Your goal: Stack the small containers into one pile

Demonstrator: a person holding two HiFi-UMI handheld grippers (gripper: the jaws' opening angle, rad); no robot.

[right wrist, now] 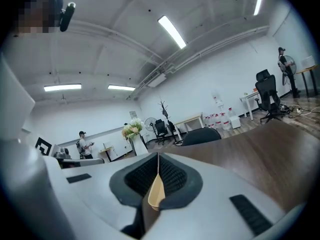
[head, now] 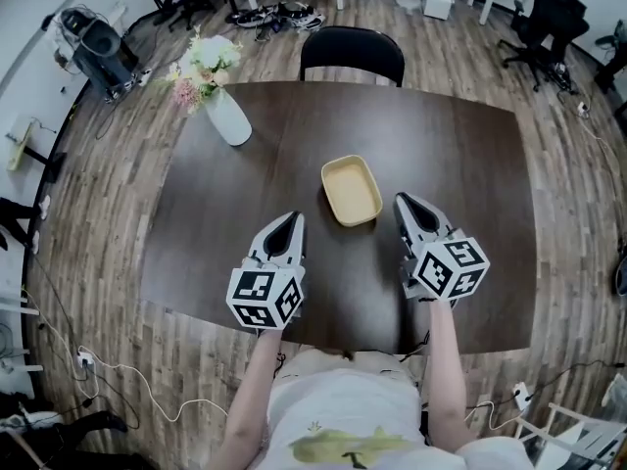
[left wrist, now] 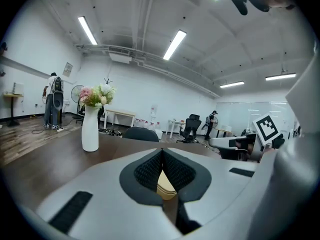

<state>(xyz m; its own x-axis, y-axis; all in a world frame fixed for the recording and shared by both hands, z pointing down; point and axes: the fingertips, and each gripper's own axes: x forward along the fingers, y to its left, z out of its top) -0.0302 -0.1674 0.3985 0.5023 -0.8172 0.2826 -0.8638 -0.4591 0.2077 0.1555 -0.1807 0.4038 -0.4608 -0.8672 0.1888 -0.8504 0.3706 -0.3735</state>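
A beige rectangular container [head: 352,190] lies on the dark table [head: 470,164], near its middle; from above it looks like one tray, though layered rims show at its edge in the left gripper view. My left gripper [head: 294,219] rests on the table to the container's near left, jaws together with nothing between them. My right gripper [head: 403,201] sits just right of the container, also shut and empty. In the left gripper view the container [left wrist: 167,185] shows beyond the closed fingertips [left wrist: 161,150]. The right gripper view shows the container [right wrist: 156,196] past the closed jaws too.
A white vase with flowers [head: 227,116] stands at the table's far left. A black chair [head: 351,55] is pushed in at the far side. Office chairs [head: 545,23] and cables lie on the wooden floor around. People stand far off in the room.
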